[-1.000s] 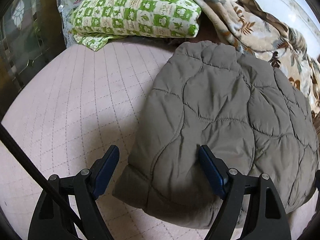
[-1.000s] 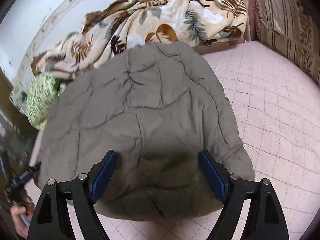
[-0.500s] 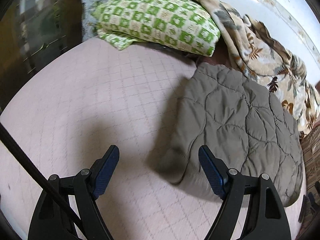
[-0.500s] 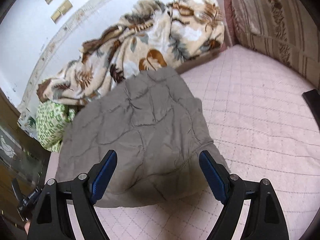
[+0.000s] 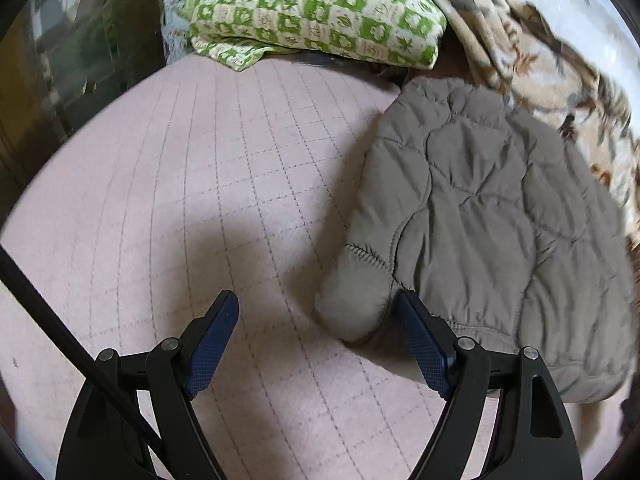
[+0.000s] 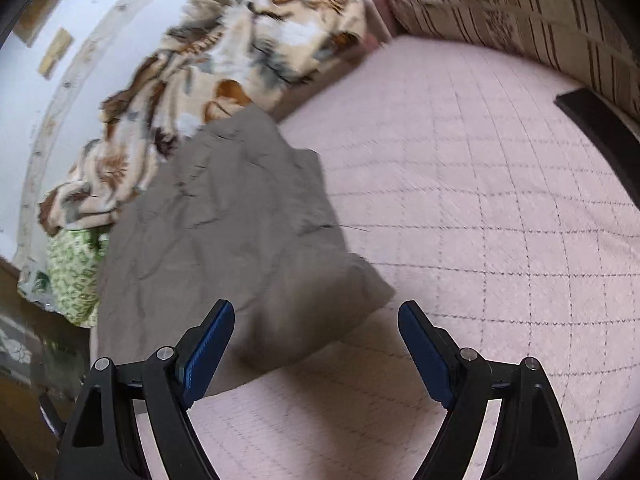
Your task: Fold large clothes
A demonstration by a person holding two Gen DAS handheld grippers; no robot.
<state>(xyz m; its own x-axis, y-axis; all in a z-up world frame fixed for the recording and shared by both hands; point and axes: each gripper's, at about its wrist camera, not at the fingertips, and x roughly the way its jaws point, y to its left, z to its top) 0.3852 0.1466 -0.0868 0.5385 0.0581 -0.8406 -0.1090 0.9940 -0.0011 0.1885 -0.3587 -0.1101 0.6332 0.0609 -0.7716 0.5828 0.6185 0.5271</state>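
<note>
Left wrist view: the folded grey-brown quilted jacket (image 5: 480, 220) lies on the pink quilted bed cover (image 5: 180, 200), its corner touching the spread, empty left tongs' (image 5: 316, 336) right finger. The right tongs (image 6: 316, 340) gape, empty, jacket corner ahead-left.

matt quilted cloth jacket (image 5: 480, 208) on soft stitched pink bedcover (image 5: 200, 184).
</note>
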